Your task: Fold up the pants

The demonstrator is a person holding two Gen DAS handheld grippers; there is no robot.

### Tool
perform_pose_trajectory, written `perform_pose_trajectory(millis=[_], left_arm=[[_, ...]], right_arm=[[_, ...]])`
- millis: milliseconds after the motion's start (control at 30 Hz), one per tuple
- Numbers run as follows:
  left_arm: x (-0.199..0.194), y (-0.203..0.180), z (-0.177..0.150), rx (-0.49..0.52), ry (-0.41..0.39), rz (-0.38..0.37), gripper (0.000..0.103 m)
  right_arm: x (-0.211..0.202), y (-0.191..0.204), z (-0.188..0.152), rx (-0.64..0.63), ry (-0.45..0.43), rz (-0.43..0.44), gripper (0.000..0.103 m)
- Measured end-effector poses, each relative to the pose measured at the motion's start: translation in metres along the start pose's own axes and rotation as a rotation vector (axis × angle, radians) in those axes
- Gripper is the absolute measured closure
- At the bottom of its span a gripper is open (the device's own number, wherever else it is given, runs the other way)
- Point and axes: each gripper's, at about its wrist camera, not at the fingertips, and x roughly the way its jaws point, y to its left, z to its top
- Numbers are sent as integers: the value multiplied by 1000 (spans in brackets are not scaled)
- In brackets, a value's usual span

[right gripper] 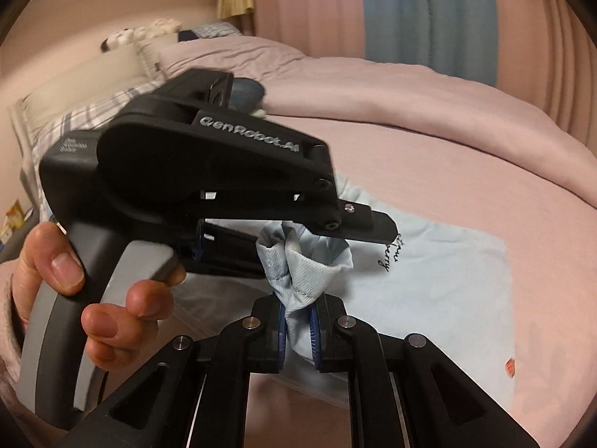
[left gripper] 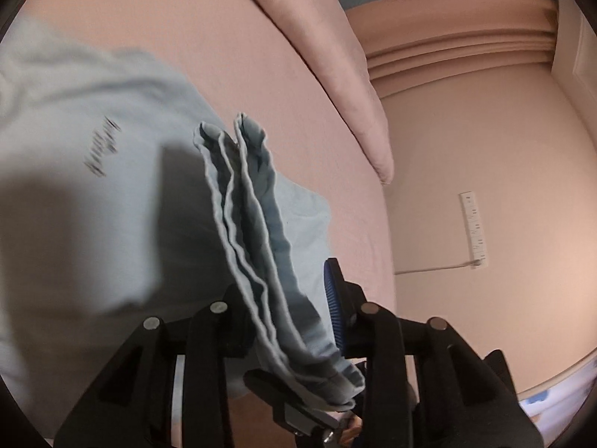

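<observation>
The light blue pants [left gripper: 86, 201] lie spread on the pink bed, with dark script printed on them; they also show in the right wrist view [right gripper: 440, 283]. My left gripper [left gripper: 291, 321] is shut on a bunched, layered edge of the pants [left gripper: 253, 216] and holds it lifted. In the right wrist view the left gripper [right gripper: 283, 250] is the black body just ahead, held by a hand [right gripper: 56, 261]. My right gripper [right gripper: 298, 321] is shut on the same bunch of hem [right gripper: 302, 272], right next to the left one.
The pink bed sheet [right gripper: 447, 156] runs all around the pants. A pink duvet [left gripper: 328, 56] is heaped along the far side. Pillows and a soft toy [right gripper: 138, 33] sit at the headboard. The floor [left gripper: 485, 171] and a power strip [left gripper: 474, 227] lie beyond the bed edge.
</observation>
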Motion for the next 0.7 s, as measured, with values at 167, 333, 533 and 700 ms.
perform_pose_trajectory(millis=[167, 333, 533, 700], left_arm=[[10, 9, 9, 38, -43, 185, 69], [-7, 18, 12, 69, -82, 297, 62], [-29, -3, 0, 213, -128, 368, 44], [3, -35, -21, 459, -61, 422, 43]], right_arm=[[24, 6, -4, 11, 53, 38, 82], [32, -7, -14, 102, 169, 131, 57], [-26, -61, -17, 188, 66, 151, 57], [-27, -127, -5, 308, 67, -83, 58]])
